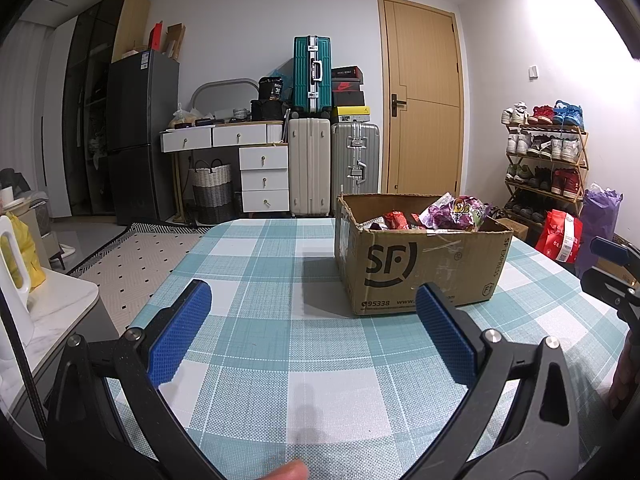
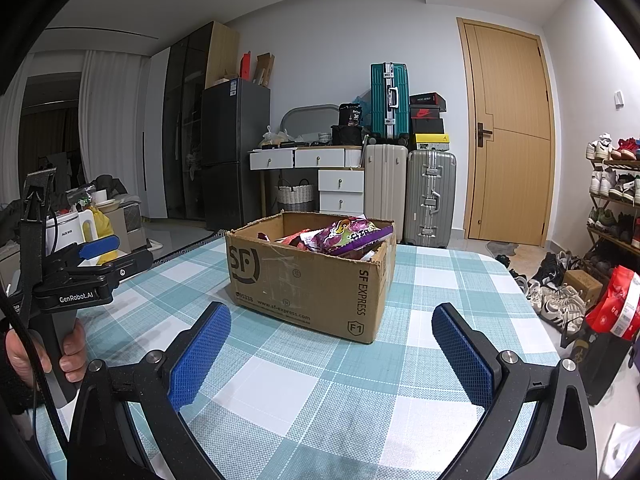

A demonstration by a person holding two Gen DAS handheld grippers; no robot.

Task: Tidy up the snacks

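Note:
A brown SF Express cardboard box (image 1: 420, 268) stands on the checked tablecloth, also in the right wrist view (image 2: 308, 280). It holds several snack packets, with a purple bag (image 1: 458, 210) on top, seen too in the right wrist view (image 2: 348, 236), and red packets (image 1: 396, 220) beside it. My left gripper (image 1: 312, 300) is open and empty, hovering over the table in front of and left of the box. My right gripper (image 2: 330, 320) is open and empty, facing the box's near corner. The left gripper also shows at the left edge of the right wrist view (image 2: 100, 248).
The table with its teal and white cloth (image 1: 280, 320) ends beyond the box. Behind stand suitcases (image 1: 312, 168), a white drawer desk (image 1: 240, 148), a dark fridge (image 1: 140, 132) and a wooden door (image 1: 424, 100). A shoe rack (image 1: 548, 156) and red bag (image 1: 560, 236) stand at right.

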